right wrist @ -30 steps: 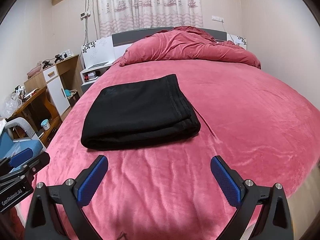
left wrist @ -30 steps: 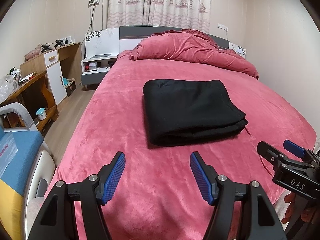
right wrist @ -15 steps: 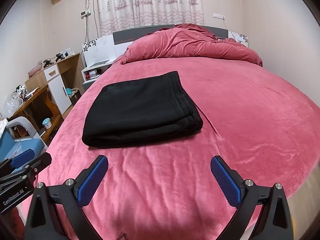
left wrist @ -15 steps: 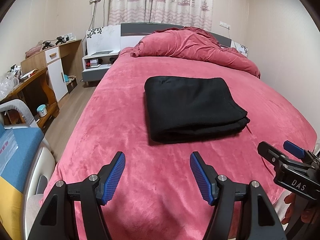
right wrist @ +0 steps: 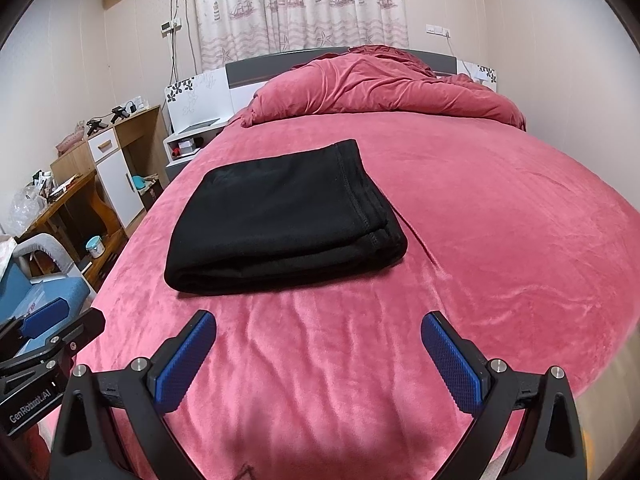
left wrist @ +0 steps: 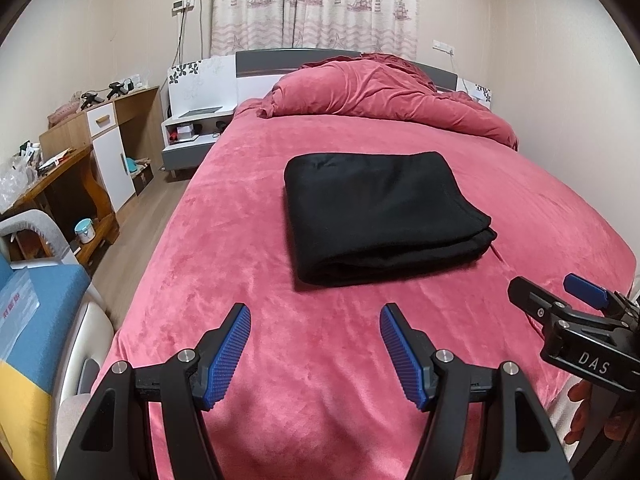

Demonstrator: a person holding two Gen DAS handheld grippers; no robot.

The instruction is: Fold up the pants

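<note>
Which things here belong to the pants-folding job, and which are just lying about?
Job:
black pants, folded on the bed
left gripper, open, empty
right gripper, open, empty

Lying about:
bunched duvet
desk clutter
nightstand
blue chair

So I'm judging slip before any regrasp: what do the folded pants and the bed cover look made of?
Black pants: likely matte fleece or thick knit; soft folds, stitched hem, no shine. Red bed cover: looks like plush velvety fleece; its nap shows light and dark streaks.
</note>
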